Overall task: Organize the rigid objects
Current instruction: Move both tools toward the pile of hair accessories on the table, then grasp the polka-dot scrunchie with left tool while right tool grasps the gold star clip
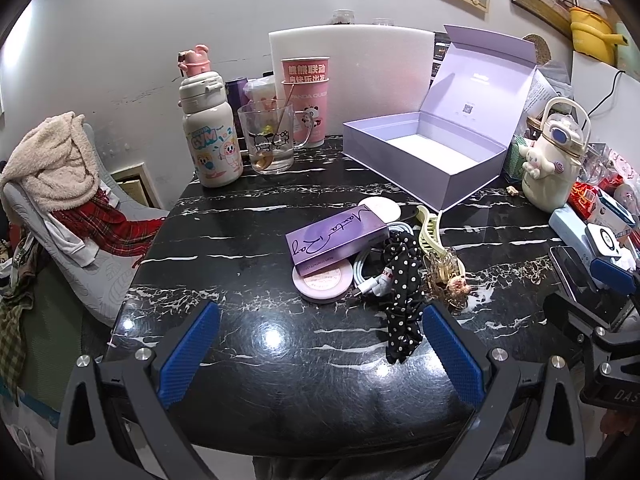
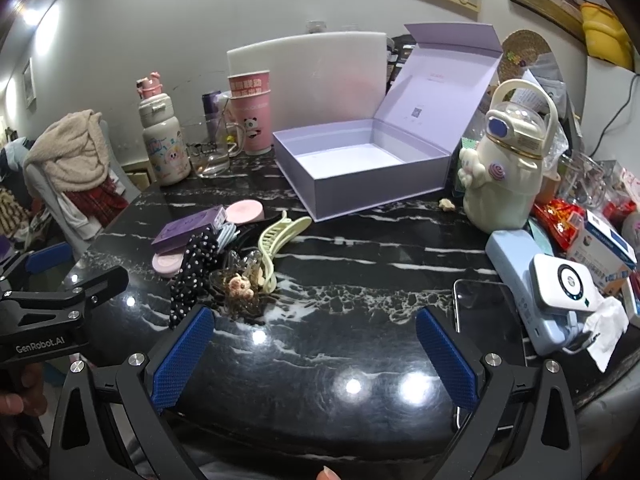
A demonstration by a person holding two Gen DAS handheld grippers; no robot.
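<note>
An open, empty lilac gift box (image 1: pixel 424 160) (image 2: pixel 360 168) stands at the back of the black marble table (image 1: pixel 256 344) (image 2: pixel 360 264). In front of it lies a pile: a purple box (image 1: pixel 336 236) (image 2: pixel 188 228) on a pink round compact (image 1: pixel 320 284) (image 2: pixel 166 264), a second pink disc (image 2: pixel 244 212), a white cable (image 1: pixel 366 272), a polka-dot scrunchie (image 1: pixel 402 296) (image 2: pixel 192 276), a pale green claw clip (image 1: pixel 430 224) (image 2: pixel 276 240) and a clear bear clip (image 1: pixel 452 276) (image 2: pixel 240 284). My left gripper (image 1: pixel 320 344) and right gripper (image 2: pixel 314 344) are open, empty, near the table's front edge.
A cartoon bottle (image 1: pixel 208 136), glass mug (image 1: pixel 268 140) and pink cups (image 1: pixel 306 96) stand back left. A cream kettle bottle (image 2: pixel 504 168), blue power bank (image 2: pixel 532 280), phone (image 2: pixel 488 320) and packets crowd the right. A chair with clothes (image 1: pixel 60 184) stands left.
</note>
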